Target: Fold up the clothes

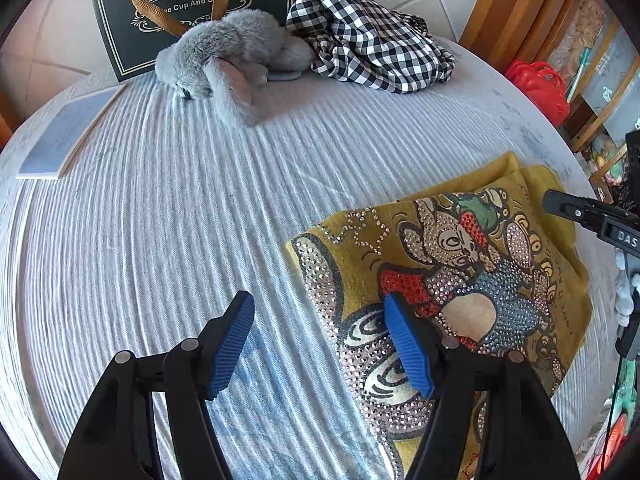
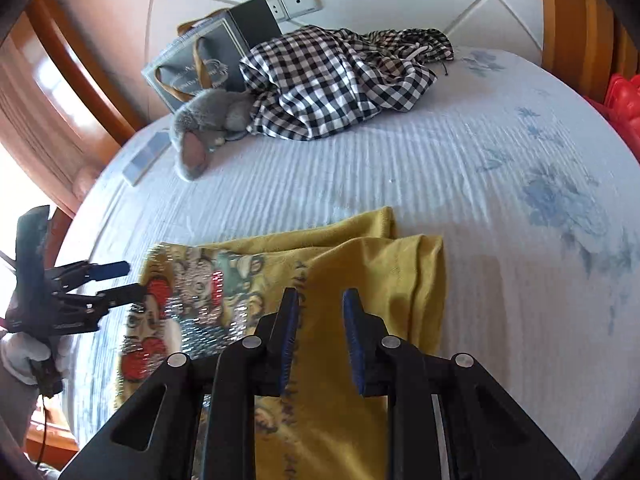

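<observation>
Left tongs: jaws wide apart, holding nothing, over the near left edge of the folded yellow shirt. Right tongs: jaws partly open, holding nothing, directly above the shirt's plain right half, so likely nearer. The shirt's long axis runs away from both tongs, towards the checked garment.

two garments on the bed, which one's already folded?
The yellow shirt with the rhinestone cartoon print, lying flat in layers near both grippers. The checked garment is a crumpled heap by the plush toy.
</observation>
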{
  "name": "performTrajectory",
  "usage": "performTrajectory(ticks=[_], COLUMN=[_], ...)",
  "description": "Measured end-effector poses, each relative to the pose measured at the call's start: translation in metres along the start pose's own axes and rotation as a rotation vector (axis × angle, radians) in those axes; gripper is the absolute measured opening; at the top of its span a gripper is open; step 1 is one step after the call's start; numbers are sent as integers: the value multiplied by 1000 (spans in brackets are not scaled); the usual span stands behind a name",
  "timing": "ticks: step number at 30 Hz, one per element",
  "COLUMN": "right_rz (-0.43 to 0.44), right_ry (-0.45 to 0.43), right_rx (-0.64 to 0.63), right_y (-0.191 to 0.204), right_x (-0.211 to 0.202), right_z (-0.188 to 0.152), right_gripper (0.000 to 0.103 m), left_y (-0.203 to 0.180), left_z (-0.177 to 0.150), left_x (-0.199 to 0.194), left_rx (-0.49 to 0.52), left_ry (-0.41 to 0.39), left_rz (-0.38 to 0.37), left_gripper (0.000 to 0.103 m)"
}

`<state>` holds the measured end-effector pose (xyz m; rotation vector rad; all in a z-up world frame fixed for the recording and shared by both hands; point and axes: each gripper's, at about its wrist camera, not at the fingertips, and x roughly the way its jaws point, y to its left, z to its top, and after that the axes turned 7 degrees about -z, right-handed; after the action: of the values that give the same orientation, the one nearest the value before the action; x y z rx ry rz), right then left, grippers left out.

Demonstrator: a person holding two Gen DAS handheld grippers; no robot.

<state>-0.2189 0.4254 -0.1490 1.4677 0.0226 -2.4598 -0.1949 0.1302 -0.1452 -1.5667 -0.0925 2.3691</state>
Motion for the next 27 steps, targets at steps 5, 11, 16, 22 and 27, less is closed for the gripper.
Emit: performTrajectory(ticks=[5,11,16,22,27], right_rz=[-90,-54,-24,23,37], right_ry=[-12,-6,22,67,100], right_rx=[91,79,121,153,144], right_y=[-32,-43,-49,-44,-33], right_x=[1,-27,-37,-54,-60], right_z=[7,-16,-44,-89,-120], right_gripper=[24,66,79,82,82], left_y=[-1,0,-5,-17,-25], left_z=[3,7,7,9,18], left_x=[3,18,22,25,32], left_rx=[-28,-54,-52,-21,2], left_ry=[-4,20,-5,-15,-26], left_rz=[6,-1,-2,-10,4], left_gripper=[69,80,81,81,80])
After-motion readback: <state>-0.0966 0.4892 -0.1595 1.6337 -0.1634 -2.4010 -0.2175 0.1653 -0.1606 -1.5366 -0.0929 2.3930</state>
